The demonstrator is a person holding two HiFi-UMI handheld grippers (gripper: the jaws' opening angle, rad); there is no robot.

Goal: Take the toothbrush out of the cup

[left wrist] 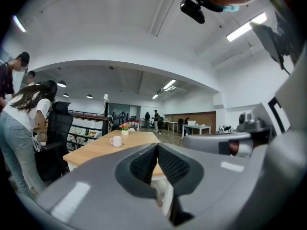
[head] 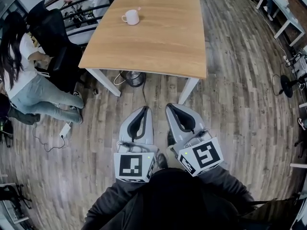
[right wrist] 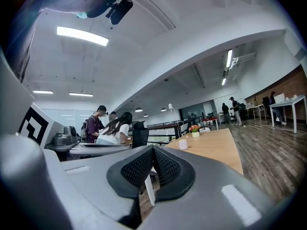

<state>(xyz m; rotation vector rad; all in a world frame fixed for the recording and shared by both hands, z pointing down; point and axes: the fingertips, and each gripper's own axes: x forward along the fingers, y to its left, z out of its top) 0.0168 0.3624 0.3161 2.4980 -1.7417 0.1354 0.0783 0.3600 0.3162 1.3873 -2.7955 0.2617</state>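
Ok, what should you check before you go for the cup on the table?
1. Cup upright on table: ok.
2. Toothbrush in the cup: cannot tell, too small to see.
3. Left gripper empty: ok, shut on nothing.
4. Right gripper empty: ok, shut on nothing.
5. Grippers open for grabbing: not ok.
6. Near enough to the cup: not ok, both grippers over the floor, short of the table.

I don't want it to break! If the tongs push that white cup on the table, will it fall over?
Probably not: the white mug looks squat, so it should slide on the smooth wooden table rather than tip. It looks ceramic, so likely breakable if dropped.
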